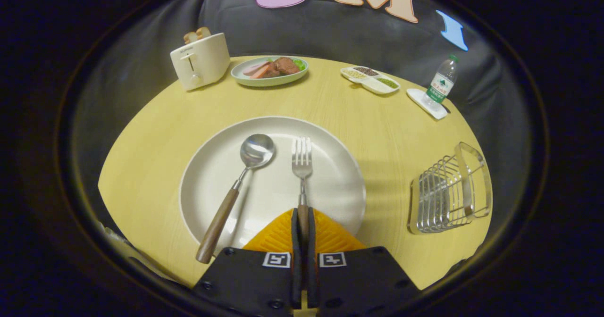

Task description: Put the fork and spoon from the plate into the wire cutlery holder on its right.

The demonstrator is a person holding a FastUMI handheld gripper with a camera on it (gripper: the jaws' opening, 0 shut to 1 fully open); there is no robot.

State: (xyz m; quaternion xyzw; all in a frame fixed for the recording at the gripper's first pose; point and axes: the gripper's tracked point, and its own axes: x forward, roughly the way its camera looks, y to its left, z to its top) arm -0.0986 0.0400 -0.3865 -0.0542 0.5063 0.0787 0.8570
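While fork (302, 166) and spoon (238, 189) both lie on white plate (207, 175), nothing delivered yet. Claw (303, 220) closed on fork's wooden handle at plate's near rim, both fingers pressing, tines pointing far. Spoon just left of fork, wooden handle overhanging near-left rim, untouched. Wire cutlery holder (448, 194) right of plate on round wooden counter (377, 119), seemingly empty. Far side: toaster (200, 60), food plate (270, 70), divided tray (370, 79), water bottle (441, 83). Judgement: first grasp made; lift, both transfers remain.

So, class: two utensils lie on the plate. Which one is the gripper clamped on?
The fork. Its handle is pinched between the shut fingers of the gripper, while the spoon lies free to its left on the plate.
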